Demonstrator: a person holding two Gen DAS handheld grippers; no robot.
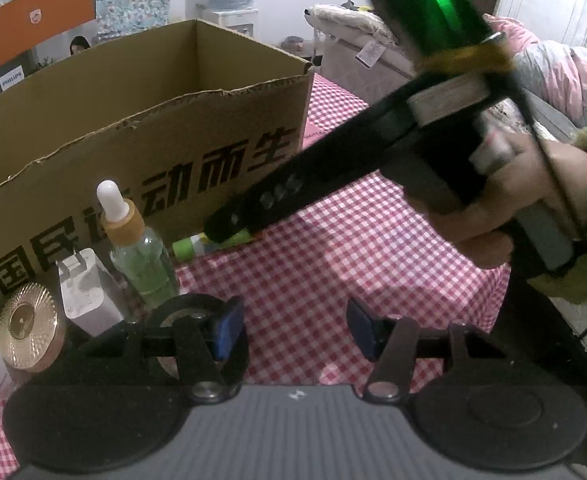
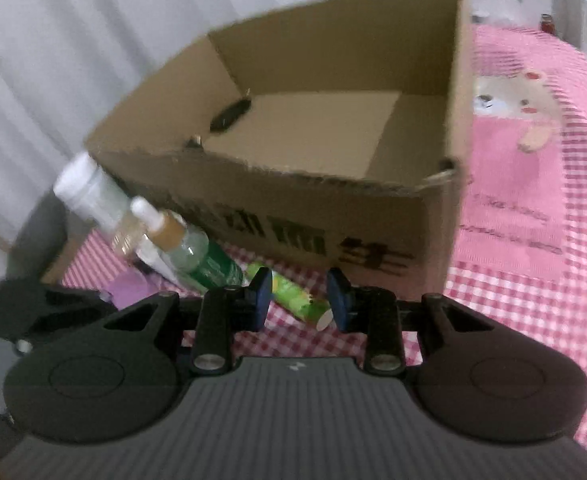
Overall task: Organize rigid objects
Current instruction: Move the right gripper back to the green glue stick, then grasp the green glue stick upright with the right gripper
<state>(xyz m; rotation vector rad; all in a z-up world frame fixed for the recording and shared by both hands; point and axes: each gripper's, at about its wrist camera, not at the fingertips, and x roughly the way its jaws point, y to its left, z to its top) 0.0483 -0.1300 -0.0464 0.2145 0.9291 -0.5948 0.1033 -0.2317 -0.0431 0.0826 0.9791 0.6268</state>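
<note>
A red-and-white checked cloth [image 1: 333,248] covers the table, and on it stands an open cardboard box [image 1: 141,120] with black printed characters on its near wall. Just in front of that wall stand a dropper bottle [image 1: 137,248], a white charger plug [image 1: 89,292] and a gold-lidded jar [image 1: 29,328]; a green tube [image 2: 293,294] lies on the cloth. The right gripper [image 2: 299,300] is over the tube, jaws apart either side of it, not pressing. The left gripper [image 1: 293,328] hangs open above bare cloth, holding nothing
</note>
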